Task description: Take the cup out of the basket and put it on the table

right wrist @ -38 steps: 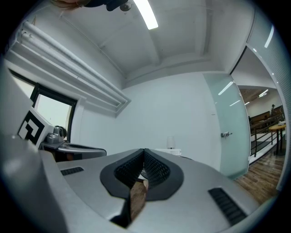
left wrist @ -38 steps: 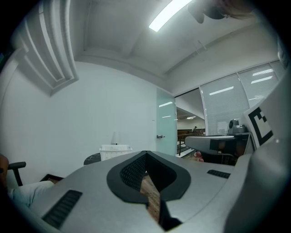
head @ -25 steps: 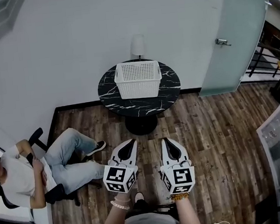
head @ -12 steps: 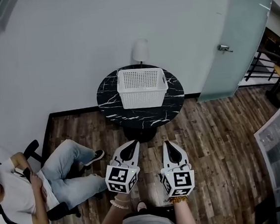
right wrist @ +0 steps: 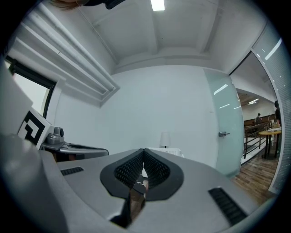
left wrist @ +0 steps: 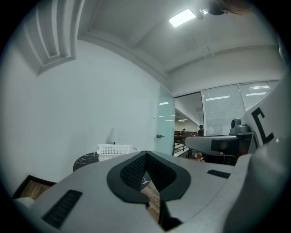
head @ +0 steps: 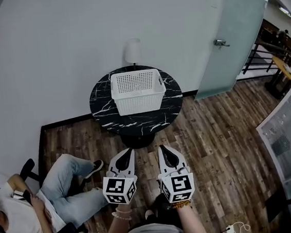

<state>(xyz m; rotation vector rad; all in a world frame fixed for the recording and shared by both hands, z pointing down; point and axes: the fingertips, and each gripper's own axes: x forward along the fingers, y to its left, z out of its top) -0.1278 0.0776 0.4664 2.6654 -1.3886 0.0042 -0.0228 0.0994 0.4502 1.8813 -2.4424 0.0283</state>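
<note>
Basket (head: 138, 91), white perforated plastic and rectangular, sits on the round black white-veined table (head: 104, 112), cup not visible inside, while left gripper (head: 127, 154) and right gripper (head: 165, 150), well apart from it, show ribbed dark jaws pressed together, empty.

Bright, even light from a ceiling panel (left wrist: 183, 17); edges fisheye-bent

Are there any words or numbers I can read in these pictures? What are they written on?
There are no words or numbers to read anywhere.
The left gripper and the right gripper carry marker cubes: only black-and-white square patterns, not letters.
The white basket, the black table and the glass door: no print shows.
</note>
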